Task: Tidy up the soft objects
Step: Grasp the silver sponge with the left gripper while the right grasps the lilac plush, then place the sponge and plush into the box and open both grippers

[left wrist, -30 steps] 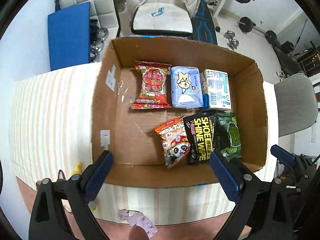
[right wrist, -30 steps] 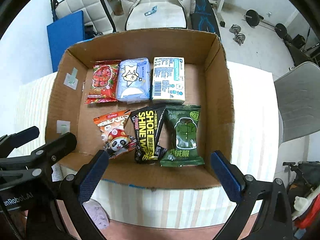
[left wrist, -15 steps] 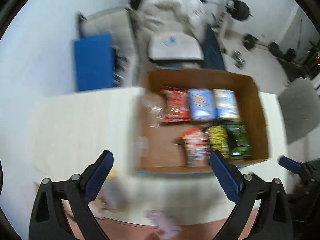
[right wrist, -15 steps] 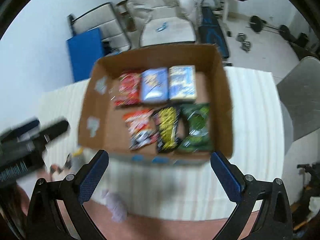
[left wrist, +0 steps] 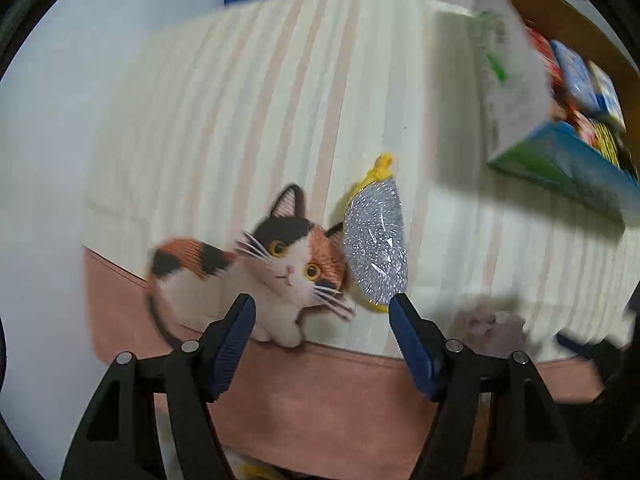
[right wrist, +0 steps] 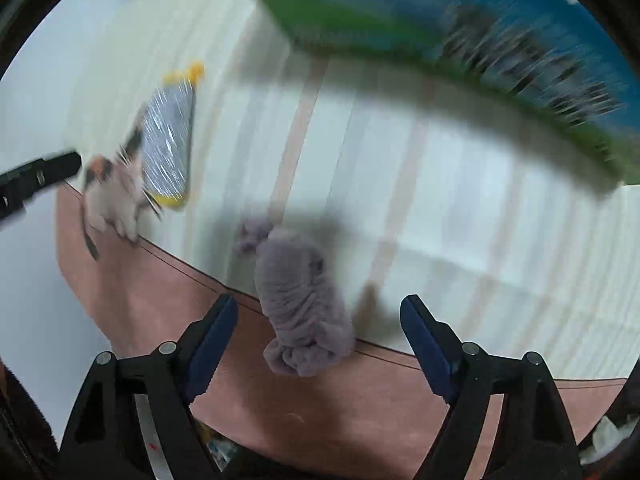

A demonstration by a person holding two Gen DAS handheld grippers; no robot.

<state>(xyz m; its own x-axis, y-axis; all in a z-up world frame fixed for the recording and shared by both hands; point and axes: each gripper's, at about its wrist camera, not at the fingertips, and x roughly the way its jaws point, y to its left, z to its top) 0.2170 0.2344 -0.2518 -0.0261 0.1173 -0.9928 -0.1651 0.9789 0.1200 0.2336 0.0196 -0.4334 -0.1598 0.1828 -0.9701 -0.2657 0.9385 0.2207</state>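
Observation:
A calico plush cat (left wrist: 256, 272) lies at the table's front edge, just ahead of my open, empty left gripper (left wrist: 322, 320). A silver scrub pad with yellow trim (left wrist: 376, 244) leans against the cat's right side. A wrinkled purple plush toy (right wrist: 300, 300) lies at the front edge, between the jaws of my open, empty right gripper (right wrist: 318, 320). It also shows blurred in the left wrist view (left wrist: 494, 326). The cat (right wrist: 114, 188) and the pad (right wrist: 168, 148) show blurred at the left of the right wrist view.
The cardboard box (left wrist: 560, 160) with several snack packs stands at the right, its blue-green side (right wrist: 460, 28) looming above the purple toy. The striped tablecloth (left wrist: 260, 100) covers the table, with a pink hem at the front. The left gripper's arm (right wrist: 36, 178) shows at left.
Both grippers have dropped from above the box down and left to the table's front edge. The cat, pad and purple toy are now close in front of the open jaws.

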